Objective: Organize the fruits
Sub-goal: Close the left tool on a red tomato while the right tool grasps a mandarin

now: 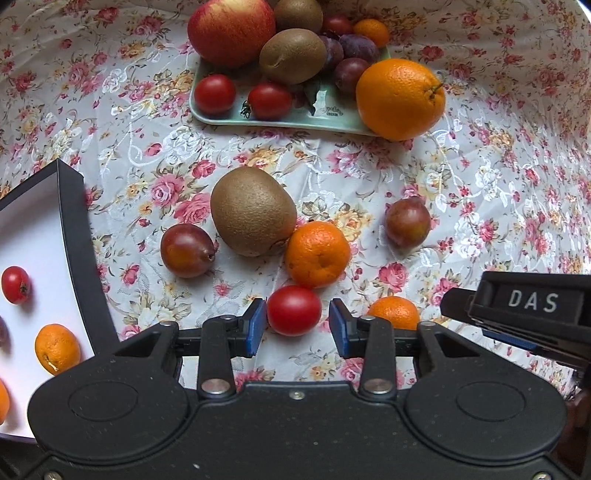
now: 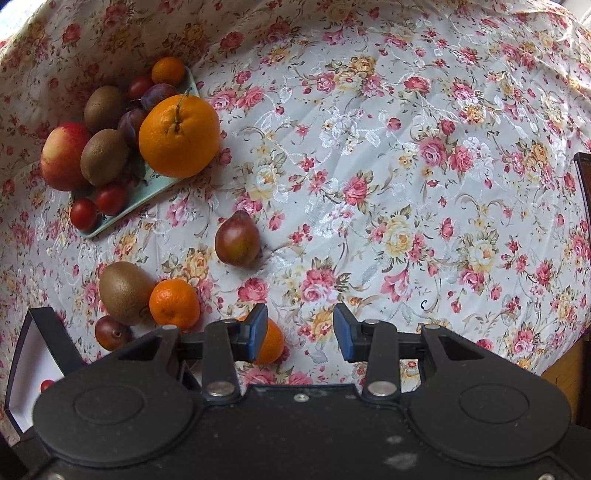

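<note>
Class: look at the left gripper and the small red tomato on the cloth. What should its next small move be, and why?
Probably close the jaws. The left gripper is open, with the tomato sitting between its blue pads, a small gap showing on each side. The box beside it already holds a tomato, so closing to grasp seems the likely step.

Three kiwis (image 1: 253, 212), one apple (image 1: 231, 31), one plate (image 1: 258, 122)

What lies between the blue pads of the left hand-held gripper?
A cherry tomato sits between the open left hand-held gripper's pads, with small gaps either side, in the left wrist view.
</note>
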A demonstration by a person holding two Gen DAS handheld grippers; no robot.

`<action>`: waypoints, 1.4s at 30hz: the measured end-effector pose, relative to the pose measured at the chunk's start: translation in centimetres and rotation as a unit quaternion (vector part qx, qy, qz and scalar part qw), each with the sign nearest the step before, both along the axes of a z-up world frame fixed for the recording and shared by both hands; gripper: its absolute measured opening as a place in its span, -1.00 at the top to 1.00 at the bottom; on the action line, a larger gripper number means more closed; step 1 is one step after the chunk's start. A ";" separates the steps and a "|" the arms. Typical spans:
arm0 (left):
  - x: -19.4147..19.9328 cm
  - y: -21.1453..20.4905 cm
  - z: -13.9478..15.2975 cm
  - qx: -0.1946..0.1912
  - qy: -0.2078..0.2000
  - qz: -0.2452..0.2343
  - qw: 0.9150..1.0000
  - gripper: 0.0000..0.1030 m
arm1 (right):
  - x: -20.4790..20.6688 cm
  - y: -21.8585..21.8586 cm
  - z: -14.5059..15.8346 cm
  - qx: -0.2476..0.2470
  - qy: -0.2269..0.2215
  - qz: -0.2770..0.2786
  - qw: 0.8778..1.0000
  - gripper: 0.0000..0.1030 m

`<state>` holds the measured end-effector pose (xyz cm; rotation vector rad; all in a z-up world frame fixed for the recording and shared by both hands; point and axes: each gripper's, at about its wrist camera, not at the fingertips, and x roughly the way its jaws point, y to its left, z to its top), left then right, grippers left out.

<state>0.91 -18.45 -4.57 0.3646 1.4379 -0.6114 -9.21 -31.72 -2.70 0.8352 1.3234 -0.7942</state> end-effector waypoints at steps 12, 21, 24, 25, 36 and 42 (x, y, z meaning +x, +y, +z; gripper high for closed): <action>0.0 -0.4 -1.8 0.019 0.012 0.017 1.000 0.05 | 0.4 0.6 0.1 -0.004 -0.004 0.015 1.000 0.21; 0.6 0.4 -1.6 0.012 0.008 0.046 0.999 0.10 | 0.3 0.7 0.1 0.003 -0.007 0.014 1.000 0.21; 1.2 1.2 -0.7 0.012 -0.008 0.055 0.998 0.11 | 0.5 1.1 0.0 0.004 -0.007 0.019 1.000 0.21; 1.3 1.4 -0.4 0.012 -0.016 0.056 0.998 0.11 | 0.6 1.2 0.0 0.004 -0.008 0.021 1.000 0.21; 2.3 3.3 1.9 0.002 -0.052 0.048 0.997 0.10 | 2.4 2.8 -1.2 0.006 0.002 0.036 0.999 0.21; 2.6 4.3 2.4 -0.008 -0.046 0.053 0.997 0.10 | 3.5 3.6 -2.7 0.001 0.028 0.048 0.998 0.21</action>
